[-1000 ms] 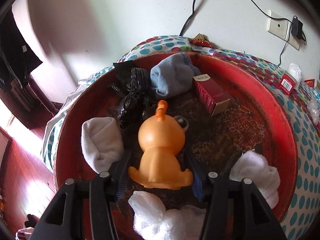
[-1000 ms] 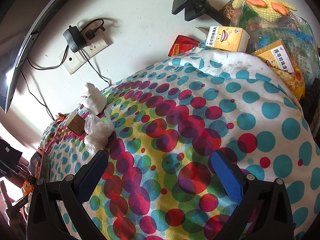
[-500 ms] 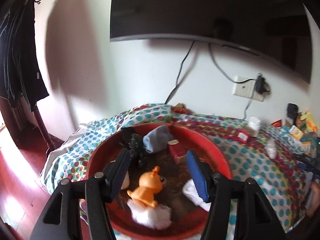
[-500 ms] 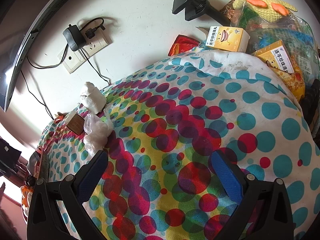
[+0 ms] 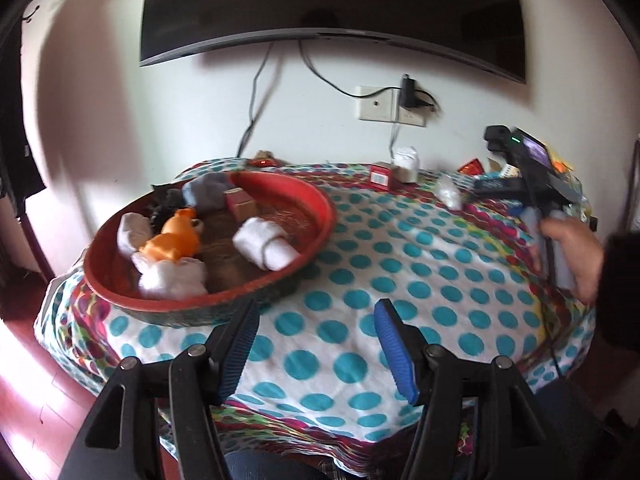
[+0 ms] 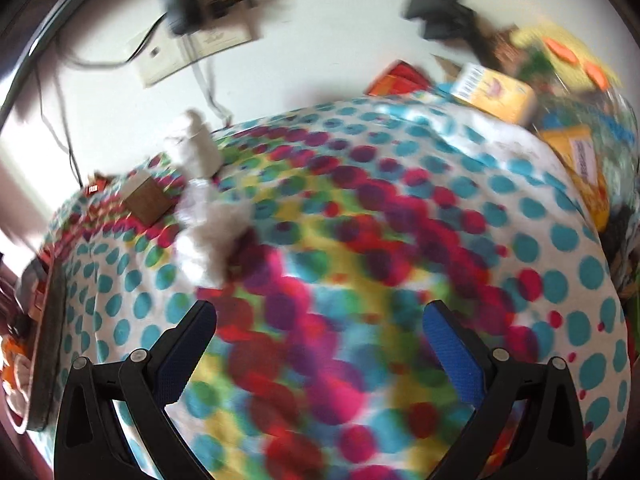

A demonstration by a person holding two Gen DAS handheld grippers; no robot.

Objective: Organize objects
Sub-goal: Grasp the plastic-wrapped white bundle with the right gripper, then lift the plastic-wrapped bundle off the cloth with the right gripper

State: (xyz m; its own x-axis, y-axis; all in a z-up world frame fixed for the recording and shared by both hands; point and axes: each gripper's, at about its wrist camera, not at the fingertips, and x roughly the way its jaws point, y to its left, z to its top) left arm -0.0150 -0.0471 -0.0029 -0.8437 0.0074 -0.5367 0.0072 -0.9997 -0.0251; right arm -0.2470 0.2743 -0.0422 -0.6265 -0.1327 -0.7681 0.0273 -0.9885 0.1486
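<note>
A red round tray (image 5: 320, 216) on the dotted tablecloth holds an orange duck toy (image 5: 174, 236), rolled white socks (image 5: 264, 246), a grey sock (image 5: 208, 194), a red box (image 5: 240, 204), a black bag and a white plastic bag (image 5: 172, 278). My left gripper (image 5: 316, 344) is open and empty, back over the table's near edge. My right gripper (image 6: 320, 344) is open and empty above the cloth; its body shows in the left wrist view (image 5: 532, 176). On the cloth lie a crumpled white plastic bag (image 6: 212, 232), a white sock (image 6: 196, 144) and a brown box (image 6: 146, 200).
Yellow boxes (image 6: 496, 94), snack packets and a knitted toy crowd the table's right end. A wall socket with a charger (image 5: 390, 102) and a TV (image 5: 332, 4) are behind the table. The tray's edge (image 6: 48, 352) shows at the right wrist view's left.
My left gripper let go of the orange duck in the tray, pulled up and back, and now looks over the whole table. My right gripper has started moving; its view is blurred.
</note>
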